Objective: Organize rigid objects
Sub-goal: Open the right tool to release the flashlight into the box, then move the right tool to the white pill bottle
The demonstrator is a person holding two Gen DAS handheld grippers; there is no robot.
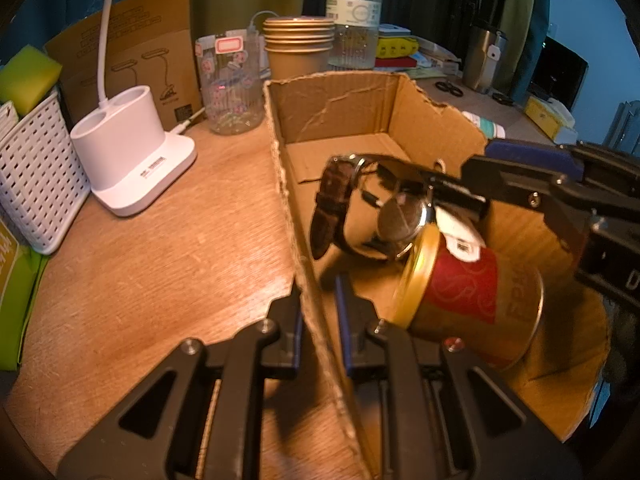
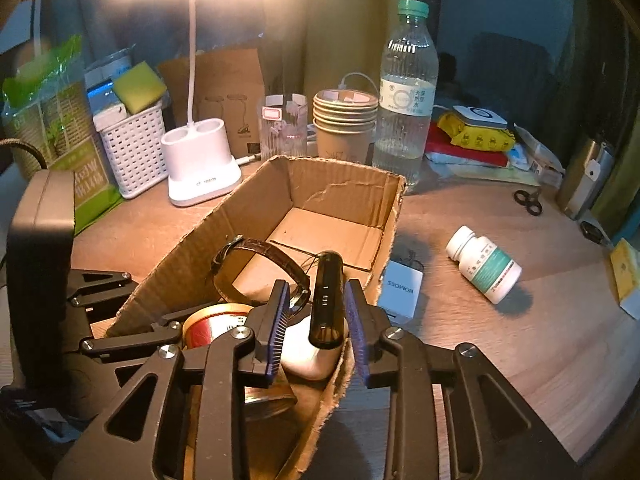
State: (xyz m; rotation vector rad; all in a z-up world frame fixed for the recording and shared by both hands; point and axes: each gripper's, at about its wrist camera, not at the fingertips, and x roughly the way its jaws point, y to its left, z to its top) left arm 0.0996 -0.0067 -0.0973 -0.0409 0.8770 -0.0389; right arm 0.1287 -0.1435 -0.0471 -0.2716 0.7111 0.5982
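Left tongs (image 1: 318, 322) clamp box (image 1: 340, 104) wall; inside: one watch (image 1: 360, 208), one tin (image 1: 460, 296)

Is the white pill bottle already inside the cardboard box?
No, the white pill bottle lies on its side on the wooden table, outside the cardboard box.

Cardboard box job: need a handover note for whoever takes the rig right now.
Left gripper: shut on the near wall of the cardboard box, steadying it.
Right gripper: open over the box, with a dark cylinder between the pads, not pressed. I cannot tell whether the cylinder has settled.
Done: the red-and-gold tin, watch and a white item are in the box.
Left: the pill bottle lies on the table to the right, and the small white box sits beside the box's outer wall.
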